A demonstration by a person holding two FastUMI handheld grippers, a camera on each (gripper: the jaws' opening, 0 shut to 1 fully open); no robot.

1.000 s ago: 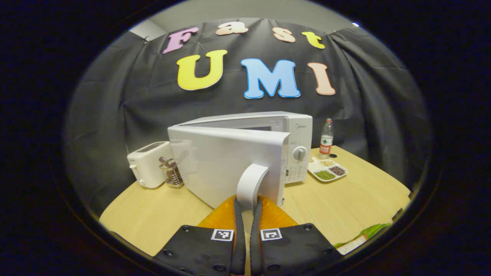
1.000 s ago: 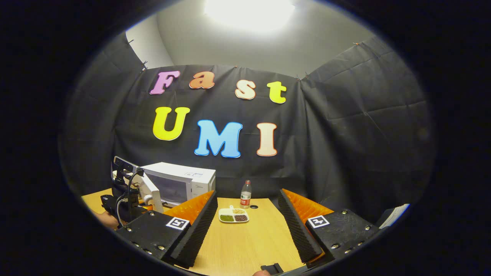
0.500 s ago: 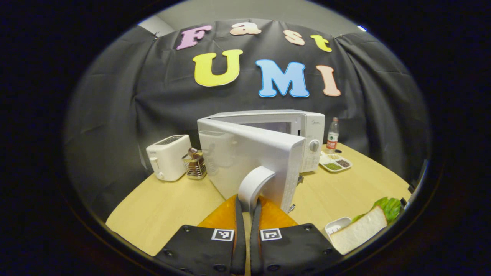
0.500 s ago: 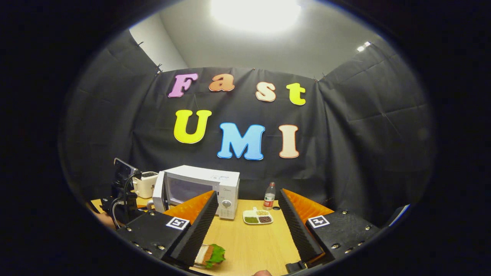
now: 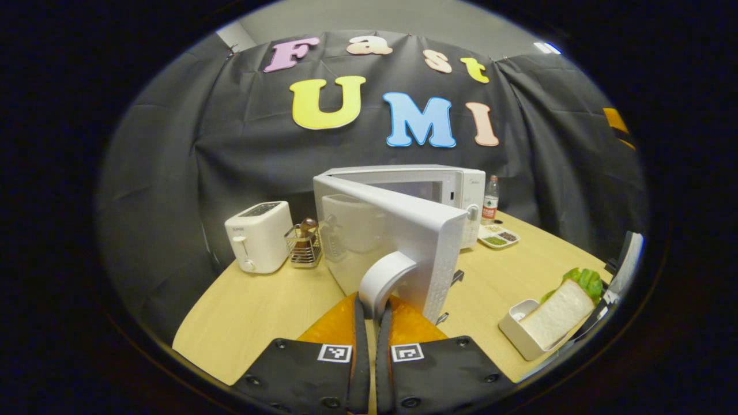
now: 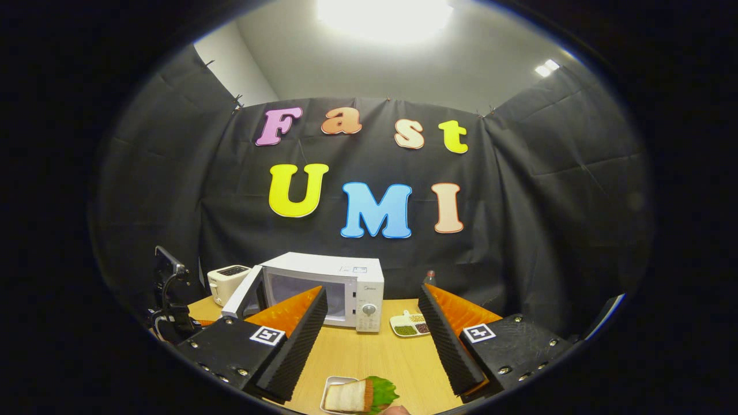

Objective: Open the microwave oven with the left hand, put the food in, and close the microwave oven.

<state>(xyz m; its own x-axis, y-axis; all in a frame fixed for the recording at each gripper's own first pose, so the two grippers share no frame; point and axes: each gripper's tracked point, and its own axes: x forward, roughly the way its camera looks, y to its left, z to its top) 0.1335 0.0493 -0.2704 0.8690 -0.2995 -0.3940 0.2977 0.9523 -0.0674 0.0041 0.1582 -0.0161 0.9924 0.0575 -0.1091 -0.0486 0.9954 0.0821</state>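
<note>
Microwave door [image 5: 398,230] part open, handle [image 5: 383,276] pinched in left gripper [image 5: 369,314]; right gripper [image 6: 369,340] spread wide above sandwich [image 6: 357,395]

The booth is enclosed by black cloth walls [image 6: 548,190]. A pale ceiling with a bright lamp [image 6: 383,11] is seen above. A light wooden table [image 5: 253,311] is set near.

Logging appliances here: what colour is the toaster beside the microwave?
White: the toaster shows best in the left gripper view, left of the microwave.
</note>
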